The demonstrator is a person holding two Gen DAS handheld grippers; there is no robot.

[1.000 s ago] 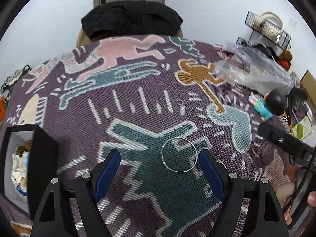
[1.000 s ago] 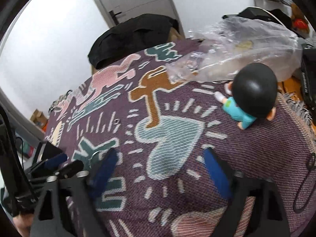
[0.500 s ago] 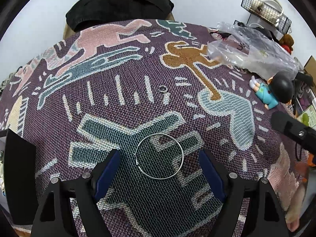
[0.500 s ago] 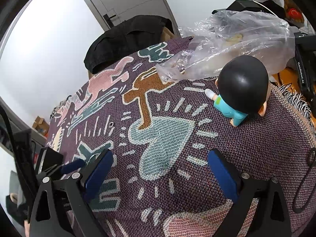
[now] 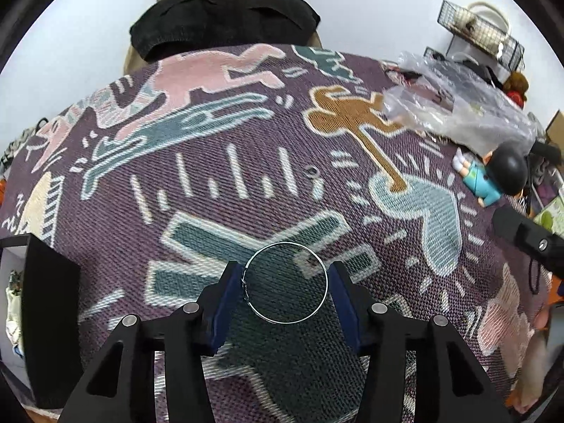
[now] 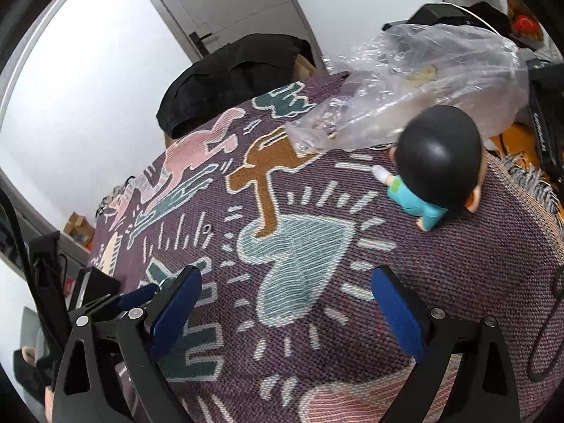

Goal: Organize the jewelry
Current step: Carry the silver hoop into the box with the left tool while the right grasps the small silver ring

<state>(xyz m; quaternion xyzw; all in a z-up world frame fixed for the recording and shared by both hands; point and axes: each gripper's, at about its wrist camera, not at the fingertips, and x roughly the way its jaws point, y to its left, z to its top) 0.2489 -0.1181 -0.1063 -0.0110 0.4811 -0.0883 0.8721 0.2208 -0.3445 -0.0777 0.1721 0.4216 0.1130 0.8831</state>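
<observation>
At the far left of the left wrist view a black box (image 5: pixel 49 317) stood at the blanket's edge, with pale, jumbled items showing in the compartment beside it; it looked like the likely home for the jewelry, though what the items were could not be told. Moving right, the left gripper (image 5: pixel 285 287) sat low over the woven blanket (image 5: pixel 211 134) with its blue pads drawn in against the thin silver hoop (image 5: pixel 286 282), one pad on each side of the wire, so the hoop was pinched across its width and lay flat or nearly flat on the green patch of the weave. To do this step well, the squeeze should be light, since so fine a wire would probably bend or spring out sideways; the lift should be straight up and slow, keeping the hoop level, and the clasp near the left pad (image 5: pixel 225 299) should be watched so it does not snag the yarn. Further back, a small ring (image 5: pixel 311 172) lay alone among the white stripes, well apart from the hoop. To the right were a crumpled plastic bag (image 5: pixel 458 105) and a doll (image 5: pixel 493 176) lying on its side. The right gripper (image 6: pixel 285 308) hovered wide open over the pale blue heart shape (image 6: pixel 299 253), holding nothing.
</observation>
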